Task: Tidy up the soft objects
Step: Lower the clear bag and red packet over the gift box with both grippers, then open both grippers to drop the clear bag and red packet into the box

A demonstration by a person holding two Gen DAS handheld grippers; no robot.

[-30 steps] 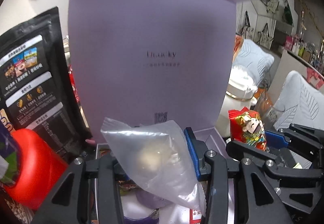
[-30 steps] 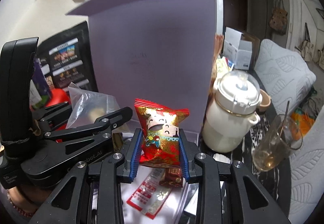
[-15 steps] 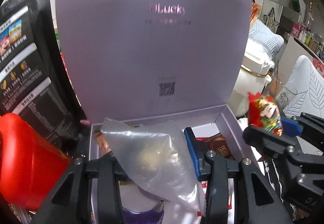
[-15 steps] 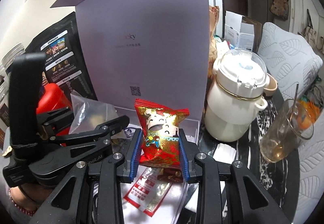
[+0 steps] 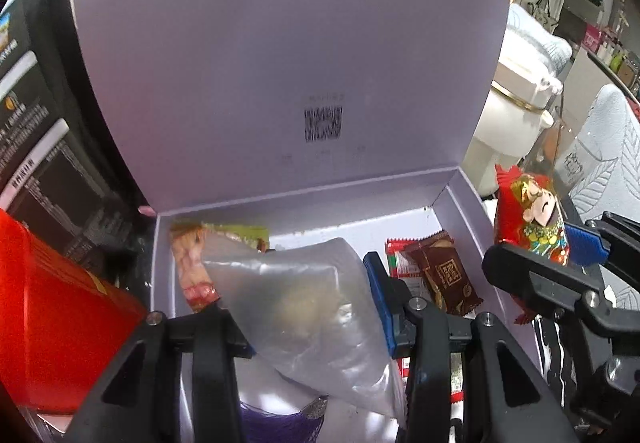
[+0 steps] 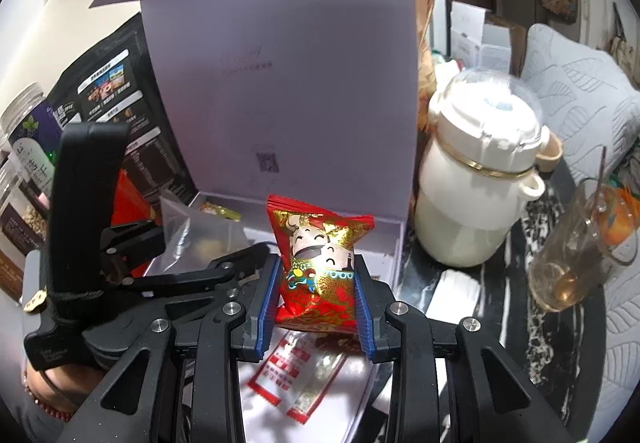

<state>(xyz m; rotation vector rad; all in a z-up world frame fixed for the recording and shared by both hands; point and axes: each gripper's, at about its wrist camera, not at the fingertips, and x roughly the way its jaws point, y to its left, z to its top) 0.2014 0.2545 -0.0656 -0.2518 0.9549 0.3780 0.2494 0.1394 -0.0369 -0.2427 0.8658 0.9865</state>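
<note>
Left gripper (image 5: 308, 307) clamped on a clear plastic pouch (image 5: 304, 303), hanging over the open lilac box (image 5: 460, 199), snack packets (image 5: 438, 271) lying just beyond its right finger. Right gripper (image 6: 316, 283) pinched tight on a red cartoon snack bag (image 6: 320, 263), upright, over the box's right side, beside the white jar (image 6: 476, 183).

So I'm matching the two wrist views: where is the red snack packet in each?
Left wrist: the red snack packet is at the right edge, clamped in the right gripper.
Right wrist: low centre, between the blue pads.
Shared landmark: the QR code on the box lid.
</note>
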